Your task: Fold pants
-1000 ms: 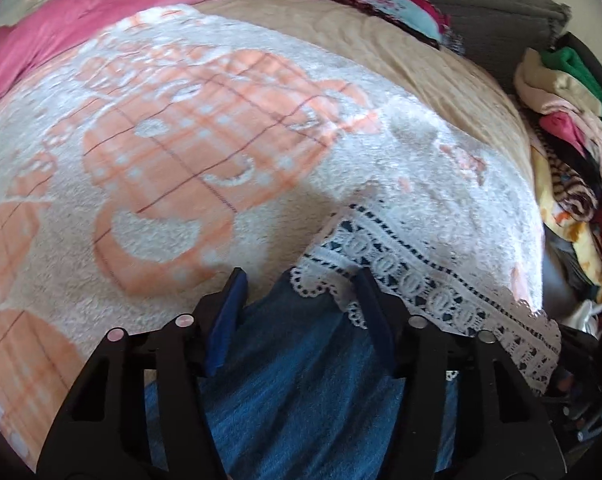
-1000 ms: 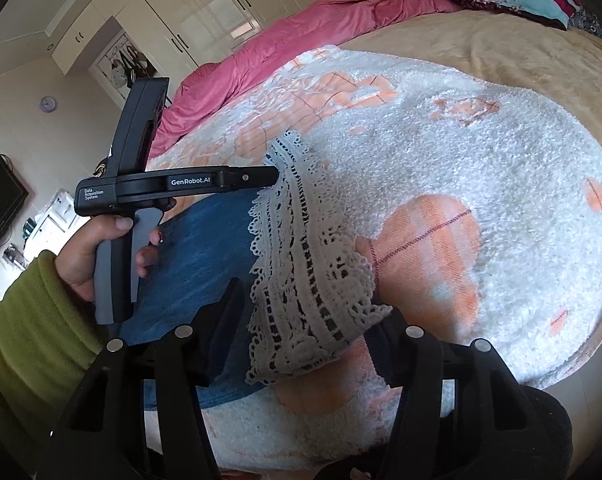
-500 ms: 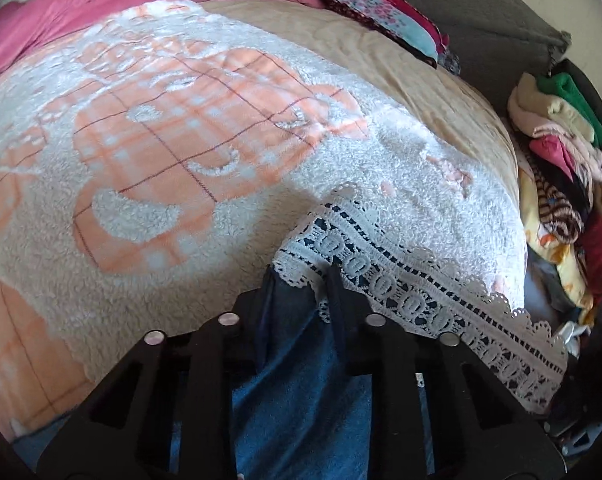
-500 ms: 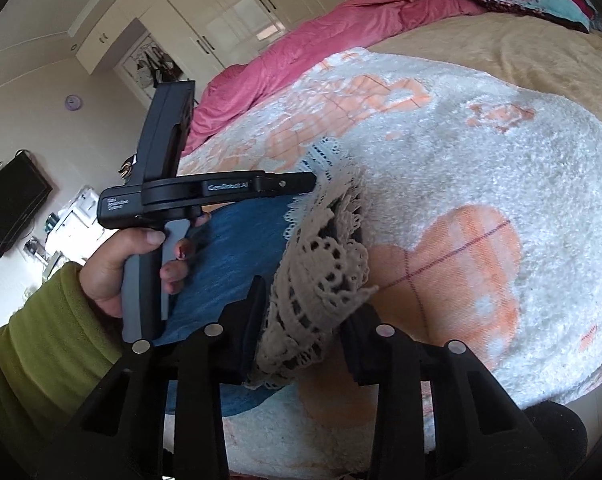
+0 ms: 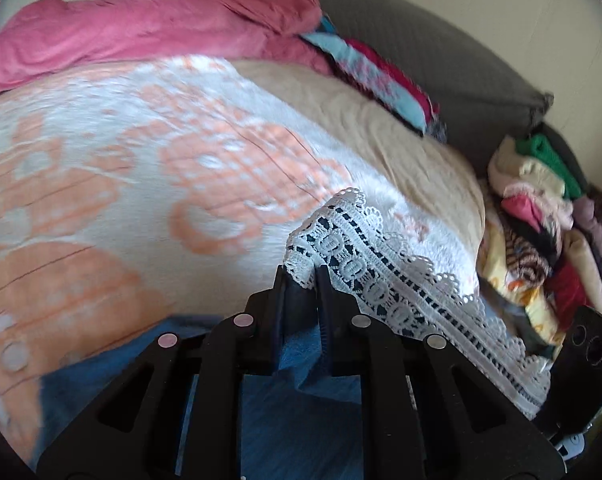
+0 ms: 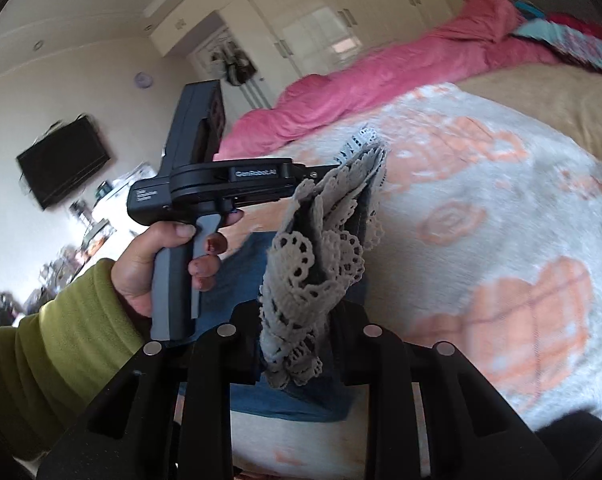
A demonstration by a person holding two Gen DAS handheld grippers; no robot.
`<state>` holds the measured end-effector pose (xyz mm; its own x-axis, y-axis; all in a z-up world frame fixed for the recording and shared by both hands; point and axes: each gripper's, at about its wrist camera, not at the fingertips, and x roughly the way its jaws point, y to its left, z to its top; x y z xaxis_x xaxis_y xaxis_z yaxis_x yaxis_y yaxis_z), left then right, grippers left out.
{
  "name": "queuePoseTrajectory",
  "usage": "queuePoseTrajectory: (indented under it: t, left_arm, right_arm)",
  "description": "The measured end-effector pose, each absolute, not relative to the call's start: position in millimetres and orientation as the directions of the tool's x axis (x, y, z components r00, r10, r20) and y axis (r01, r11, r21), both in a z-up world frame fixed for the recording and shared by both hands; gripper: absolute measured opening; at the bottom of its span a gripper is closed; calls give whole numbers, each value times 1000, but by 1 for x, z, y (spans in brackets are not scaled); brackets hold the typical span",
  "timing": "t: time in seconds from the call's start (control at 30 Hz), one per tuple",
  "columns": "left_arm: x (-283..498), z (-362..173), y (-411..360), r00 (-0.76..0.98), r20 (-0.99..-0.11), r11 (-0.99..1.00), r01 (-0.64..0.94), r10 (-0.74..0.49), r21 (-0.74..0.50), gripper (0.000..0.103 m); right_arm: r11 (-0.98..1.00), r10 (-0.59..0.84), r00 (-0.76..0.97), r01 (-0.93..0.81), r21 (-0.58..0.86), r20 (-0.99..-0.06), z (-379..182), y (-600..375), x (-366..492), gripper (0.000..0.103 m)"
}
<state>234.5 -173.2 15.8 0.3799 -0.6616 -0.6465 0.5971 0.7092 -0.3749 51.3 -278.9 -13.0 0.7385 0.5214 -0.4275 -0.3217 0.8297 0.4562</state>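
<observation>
Centrally: blue denim pants (image 5: pixel 285 408) with a white crochet-lace hem (image 5: pixel 385 276), partly lifted off the bed, the denim body trailing down toward both cameras.

Left gripper (image 5: pixel 301 276): jaws drawn nearly together, pinching the lace hem at its near corner, with a fold of denim between the fingers. From that corner the lace band runs taut down to the right in the left wrist view.

Right gripper (image 6: pixel 297 344): jaws narrowed onto a bunched, gathered length of lace hem (image 6: pixel 321 264) with denim (image 6: pixel 293 396) behind it; the lace stands up in ruffles from between the fingers toward the left gripper's tip.

Left hand (image 6: pixel 169 264): wrapped around the grey handle of the left gripper body, sleeve olive green (image 6: pixel 57 340).

Beneath the pants: white fleece blanket (image 6: pixel 521 216) with orange plaid motifs, spread across the bed. Under and beyond it, a beige bedspread (image 5: pixel 401 136). A pink duvet (image 5: pixel 141 40) is heaped along the far edge, with a teal-and-red patterned cushion (image 5: pixel 373 76) beside it, against a dark grey headboard (image 5: pixel 441 56).

To the right of the bed: a pile of mixed clothes (image 5: pixel 541 216).

Room background, right wrist view: cream wardrobe doors (image 6: pixel 321 28), wall-mounted black television (image 6: pixel 65 160). Both views are motion-blurred.
</observation>
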Motion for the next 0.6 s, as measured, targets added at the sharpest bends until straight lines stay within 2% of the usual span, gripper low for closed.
queuePoseTrajectory:
  t: [0.13,0.23,0.3,0.33,0.4,0.53,0.6]
  left_arm:
    - [223,17,-127,437,-631,745,552,-640,-373,8]
    - [216,5,-95,463,-632,774,491,-621,-400,11]
    - [215,-3,-72,469,-627,781,423,-623,-460,13]
    - [213,-7,-54,466,-599,759,370,-651,-536,15]
    - [208,-10,-32,479,-554,722,313,-681,-617,32]
    - [188,-10,-7,514,-550,729,253,-658,-636,44]
    - [180,-15,2,521,-547,722,218,-655,-657,59]
  right_arm:
    - [807,581,688,-415,420,-435,-2,-237,59,24]
    - [808,589,649,-465,361,-481,-9,-201,66,24]
    - [816,574,621,-491,306,-534,-22,-180,71,24]
    - [823,557,609,-495,278,-565,-29,-171,72,24]
    - [828,532,598,-515,221,-599,-39,-158,68,26]
    - [838,499,589,-516,179,-636,-55,-144,62,28]
    - [840,483,602,-524,141,-635,-56,-138,61,32]
